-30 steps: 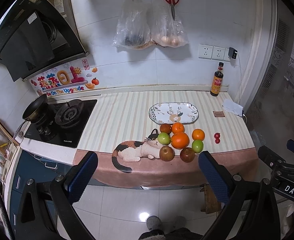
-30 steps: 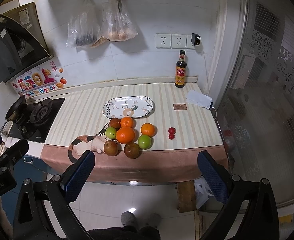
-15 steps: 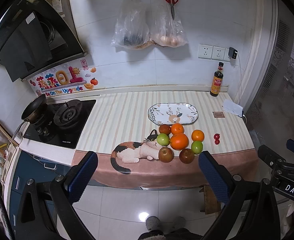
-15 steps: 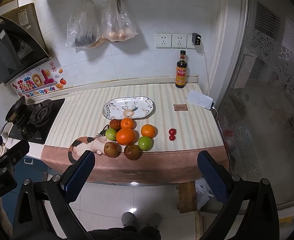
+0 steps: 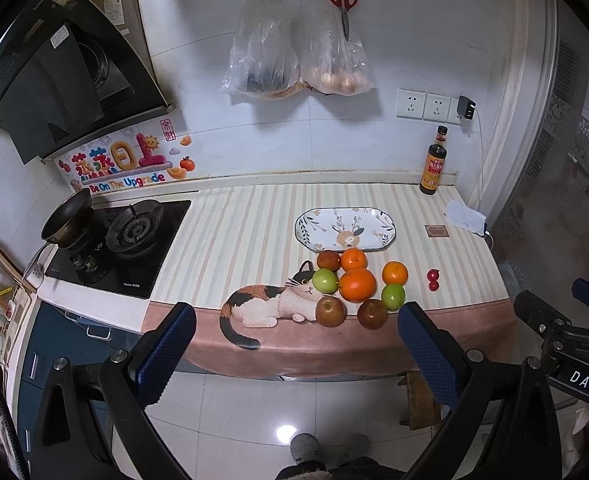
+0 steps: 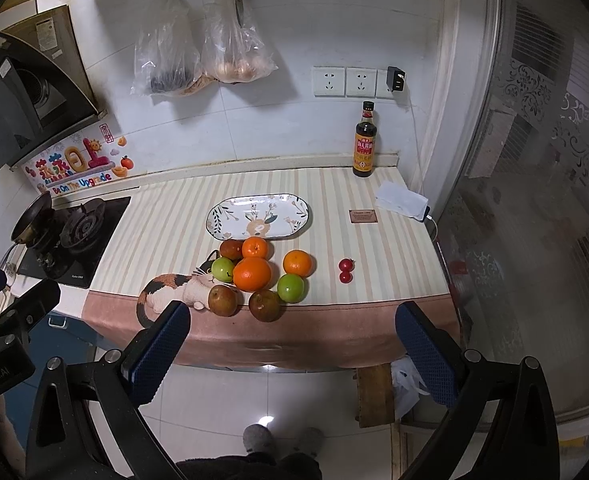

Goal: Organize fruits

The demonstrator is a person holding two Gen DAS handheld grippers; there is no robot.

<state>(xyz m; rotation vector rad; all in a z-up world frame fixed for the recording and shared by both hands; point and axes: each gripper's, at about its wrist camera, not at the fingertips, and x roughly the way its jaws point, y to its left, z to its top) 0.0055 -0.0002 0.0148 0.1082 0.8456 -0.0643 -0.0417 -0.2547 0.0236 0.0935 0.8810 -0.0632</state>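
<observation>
The fruit sits in a loose cluster on the near part of the striped counter mat [image 5: 246, 232], just in front of the empty oval plate [image 5: 345, 229], which looks like the place meant to receive it. At the heart of the cluster lies the large orange [image 5: 357, 284], with two smaller oranges [image 5: 394, 273] behind and to its right, green apples [image 5: 325, 280] on either side, and brownish-red apples [image 5: 330, 311] nearest the counter edge. Two cherry tomatoes [image 5: 432, 280] lie apart to the right. Nothing is on the plate yet, so sorting seems not to have begun. Both tools hang back over the floor, short of the counter: the left gripper [image 5: 294, 356] and the right gripper [image 6: 292, 354] each have their jaws spread wide and empty, probably ready for a first reach. A soy sauce bottle [image 6: 365, 141] stands at the far right by the wall.
</observation>
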